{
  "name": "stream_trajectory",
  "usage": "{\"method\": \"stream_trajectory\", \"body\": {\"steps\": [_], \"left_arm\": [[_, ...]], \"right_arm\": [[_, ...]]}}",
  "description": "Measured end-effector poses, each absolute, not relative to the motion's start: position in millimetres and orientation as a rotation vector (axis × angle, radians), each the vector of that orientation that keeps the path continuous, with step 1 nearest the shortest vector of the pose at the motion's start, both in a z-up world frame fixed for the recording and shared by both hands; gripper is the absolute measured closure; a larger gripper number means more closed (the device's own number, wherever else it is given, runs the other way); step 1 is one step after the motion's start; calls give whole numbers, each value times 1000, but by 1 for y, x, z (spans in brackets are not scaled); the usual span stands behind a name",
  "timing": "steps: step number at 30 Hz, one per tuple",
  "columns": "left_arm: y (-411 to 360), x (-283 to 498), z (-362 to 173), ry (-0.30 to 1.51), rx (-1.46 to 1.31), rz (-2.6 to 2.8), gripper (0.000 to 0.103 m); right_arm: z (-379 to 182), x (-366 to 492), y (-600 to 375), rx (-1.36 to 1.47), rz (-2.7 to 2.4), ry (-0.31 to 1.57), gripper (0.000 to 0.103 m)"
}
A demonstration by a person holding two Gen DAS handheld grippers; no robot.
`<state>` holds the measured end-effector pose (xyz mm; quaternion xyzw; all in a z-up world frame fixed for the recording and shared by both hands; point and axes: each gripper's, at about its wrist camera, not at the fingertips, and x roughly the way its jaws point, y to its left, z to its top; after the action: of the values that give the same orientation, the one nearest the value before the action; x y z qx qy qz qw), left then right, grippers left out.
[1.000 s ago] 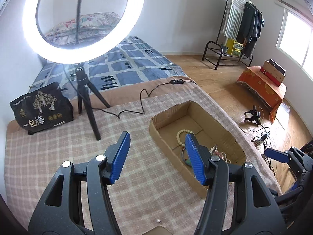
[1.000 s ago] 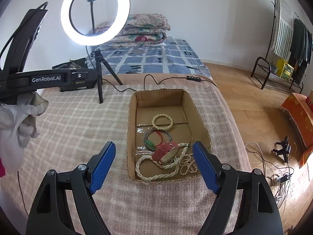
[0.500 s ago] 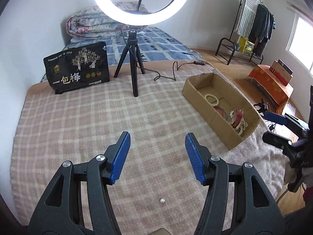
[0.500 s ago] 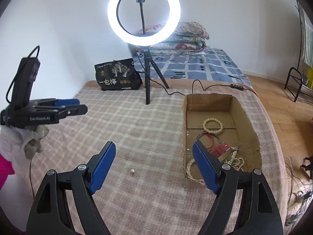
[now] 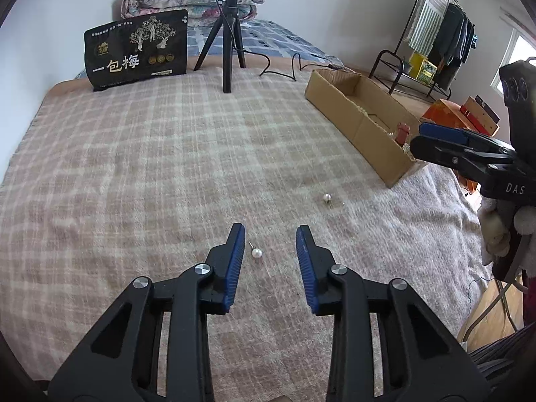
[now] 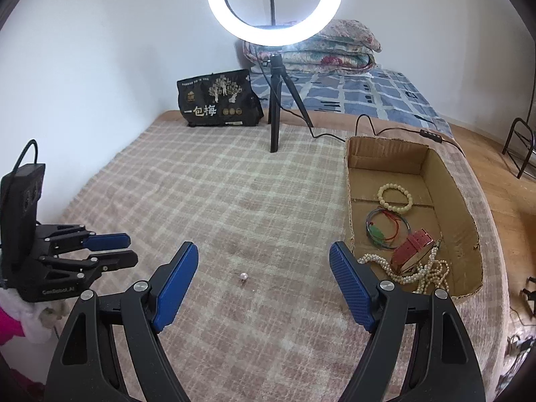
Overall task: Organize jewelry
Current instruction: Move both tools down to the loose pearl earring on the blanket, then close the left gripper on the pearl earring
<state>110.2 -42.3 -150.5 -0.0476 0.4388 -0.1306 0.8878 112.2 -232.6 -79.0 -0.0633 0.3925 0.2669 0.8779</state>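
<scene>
A small pearl stud (image 5: 256, 252) lies on the plaid blanket (image 5: 150, 167) between the fingers of my left gripper (image 5: 269, 234). Those jaws are closing and their pads do not touch the stud. A second pearl stud (image 5: 327, 197) lies further ahead to the right. My right gripper (image 6: 263, 251) stands wide open above the blanket, and a pearl stud (image 6: 243, 275) lies on the blanket between its fingers. To its right is the cardboard box (image 6: 449, 201). The box holds a bead bracelet (image 6: 395, 197), thin bangles (image 6: 385, 227), a red strap (image 6: 413, 248) and a pearl necklace (image 6: 402, 274).
A ring light on a black tripod (image 6: 274, 127) stands at the back of the blanket. A black printed bag (image 6: 217, 104) is beside it, and its cable (image 6: 368, 124) runs behind the box. Folded quilts (image 6: 318, 50) lie beyond. The bed edge and wooden floor (image 6: 512, 201) are right of the box.
My left gripper swung left, away from the box, and sank to the blanket over a pearl stud, and its jaws narrowed. The right gripper also turned left and lowered, still wide open.
</scene>
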Motion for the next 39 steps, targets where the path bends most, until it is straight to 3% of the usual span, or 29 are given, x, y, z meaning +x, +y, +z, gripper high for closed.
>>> {"method": "stream_trajectory", "body": {"steps": [3, 7, 9, 17, 22, 25, 30, 39], "left_arm": [[-47, 108, -161, 922, -94, -264, 71], [-47, 110, -175, 945, -121, -257, 71], [-47, 110, -180, 951, -117, -249, 77], [-42, 117, -193, 948, -149, -213, 78], [-42, 118, -197, 927, -153, -201, 78], [-44, 118, -199, 916, -146, -196, 78], [-45, 119, -206, 926, -158, -199, 78], [-45, 119, -214, 916, -149, -186, 84]], "right_arm": [[-91, 111, -222, -178, 576, 836, 24], [-104, 111, -210, -256, 590, 854, 34], [-112, 112, -206, -272, 599, 866, 40], [-142, 121, -198, -290, 619, 884, 56], [-155, 125, -194, -284, 618, 878, 58], [-163, 131, -196, -268, 607, 893, 68], [-174, 133, -198, -253, 621, 905, 69], [-181, 131, -192, -285, 643, 893, 83]]}}
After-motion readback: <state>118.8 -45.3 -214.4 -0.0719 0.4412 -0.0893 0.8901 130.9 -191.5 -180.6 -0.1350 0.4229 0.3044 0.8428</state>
